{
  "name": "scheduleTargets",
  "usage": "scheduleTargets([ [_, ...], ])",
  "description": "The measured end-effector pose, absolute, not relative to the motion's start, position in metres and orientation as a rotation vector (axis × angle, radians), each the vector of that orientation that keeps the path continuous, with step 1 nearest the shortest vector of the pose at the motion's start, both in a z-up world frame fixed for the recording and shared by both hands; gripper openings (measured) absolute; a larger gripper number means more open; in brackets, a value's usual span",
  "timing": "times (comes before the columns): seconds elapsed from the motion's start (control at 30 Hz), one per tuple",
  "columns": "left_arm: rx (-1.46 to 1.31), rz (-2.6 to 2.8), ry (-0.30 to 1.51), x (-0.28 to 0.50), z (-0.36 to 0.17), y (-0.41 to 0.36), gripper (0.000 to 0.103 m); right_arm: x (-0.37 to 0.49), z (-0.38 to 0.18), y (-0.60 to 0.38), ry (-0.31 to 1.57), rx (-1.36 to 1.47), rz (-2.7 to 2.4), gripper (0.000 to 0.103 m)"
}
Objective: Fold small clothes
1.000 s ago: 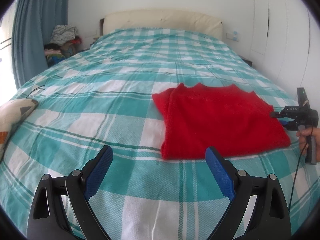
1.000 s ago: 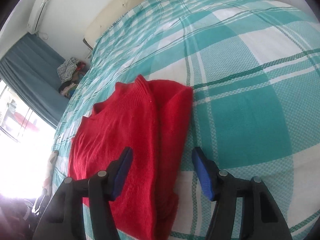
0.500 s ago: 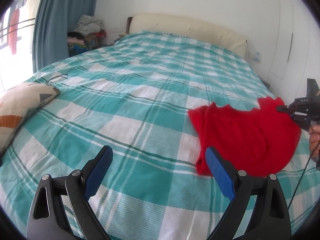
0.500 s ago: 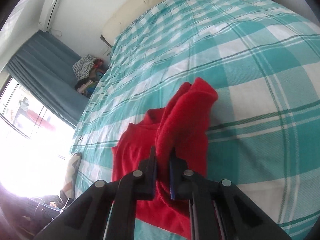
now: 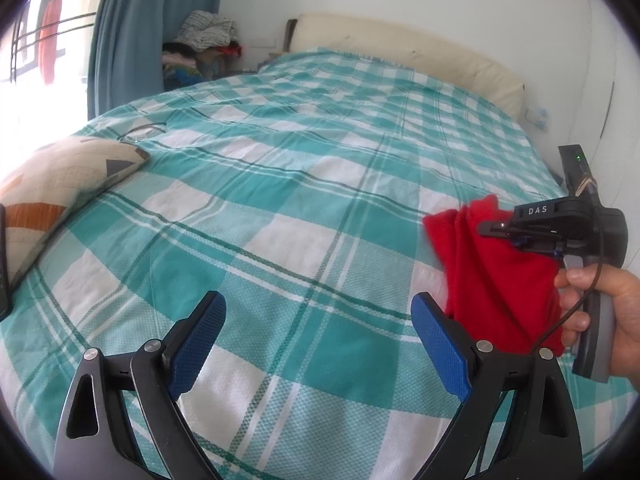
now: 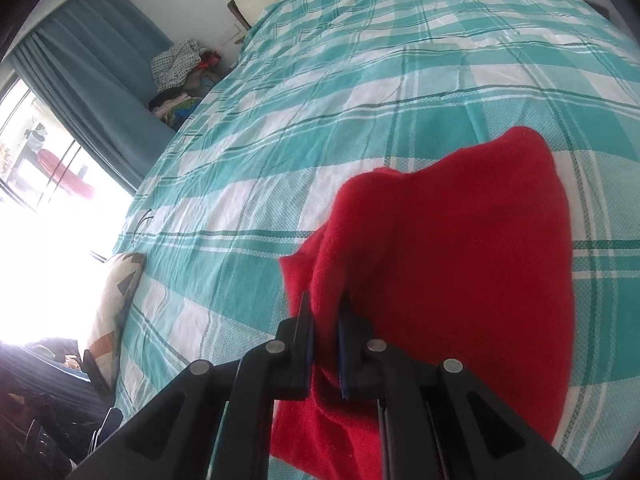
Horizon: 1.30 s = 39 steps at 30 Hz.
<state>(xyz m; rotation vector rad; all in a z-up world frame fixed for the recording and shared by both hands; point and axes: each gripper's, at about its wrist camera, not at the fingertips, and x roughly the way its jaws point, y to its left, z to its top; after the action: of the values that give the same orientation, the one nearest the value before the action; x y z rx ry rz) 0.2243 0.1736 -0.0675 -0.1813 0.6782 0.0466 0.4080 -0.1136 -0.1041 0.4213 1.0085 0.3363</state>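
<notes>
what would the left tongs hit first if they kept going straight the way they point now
Probably the checked bedspread. The left tongs stand open and empty, tilted down at bare cover, with nothing between them and the bed. The red sweater, held in the right tongs, lies off to the right of that line.

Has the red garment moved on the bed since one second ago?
Yes. The red garment, then flat and folded, is now bunched and lifted at one edge by the right gripper, drawn toward that gripper over the checked bed cover.
</notes>
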Motion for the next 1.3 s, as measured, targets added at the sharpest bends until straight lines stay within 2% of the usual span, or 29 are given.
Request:
scheduleTargets([
  [0.03,-0.187,0.046,0.681,0.225,-0.068,0.174,0.095,0.411,-0.11,-0.112,1.025,0.456,0.382,0.02],
  [0.13,-0.187,0.042,0.686,0.226,-0.068,0.173,0.095,0.41,-0.123,-0.11,1.093,0.626,0.563,0.051],
  [0.17,-0.183,0.039,0.686,0.226,-0.068,0.172,0.095,0.407,-0.119,-0.112,1.083,0.647,0.599,0.054],
  [0.33,-0.195,0.03,0.684,0.225,-0.067,0.175,0.095,0.379,-0.078,-0.128,0.984,0.55,0.681,0.055],
  [0.47,-0.236,0.033,0.692,0.226,-0.068,0.18,0.095,0.347,-0.06,-0.135,0.952,0.224,0.578,0.07],
  [0.6,-0.261,0.026,0.702,0.227,-0.07,0.181,0.095,0.318,-0.077,-0.122,0.976,0.041,0.601,0.071],
  [0.77,-0.247,0.033,0.702,0.228,-0.071,0.181,0.095,0.301,-0.094,-0.085,0.873,-0.211,0.552,0.069],
  [0.8,-0.249,0.035,0.703,0.228,-0.072,0.182,0.095,0.301,-0.097,-0.078,0.85,-0.254,0.524,0.063],
  [0.87,-0.258,0.039,0.705,0.228,-0.073,0.184,0.095,0.298,-0.101,-0.067,0.815,-0.313,0.498,0.01],
  [1.0,-0.273,0.044,0.709,0.229,-0.073,0.187,0.095,0.287,-0.126,-0.038,0.816,-0.47,0.521,0.01],
  [1.13,-0.259,0.038,0.707,0.229,-0.073,0.184,0.095,0.288,-0.147,-0.037,0.82,-0.44,0.542,0.012],
  [1.23,-0.247,0.037,0.713,0.229,-0.074,0.181,0.095,0.284,-0.148,-0.035,0.804,-0.409,0.575,0.033],
  [1.3,-0.249,0.037,0.717,0.23,-0.075,0.181,0.095,0.279,-0.143,-0.035,0.803,-0.383,0.615,0.037],
])
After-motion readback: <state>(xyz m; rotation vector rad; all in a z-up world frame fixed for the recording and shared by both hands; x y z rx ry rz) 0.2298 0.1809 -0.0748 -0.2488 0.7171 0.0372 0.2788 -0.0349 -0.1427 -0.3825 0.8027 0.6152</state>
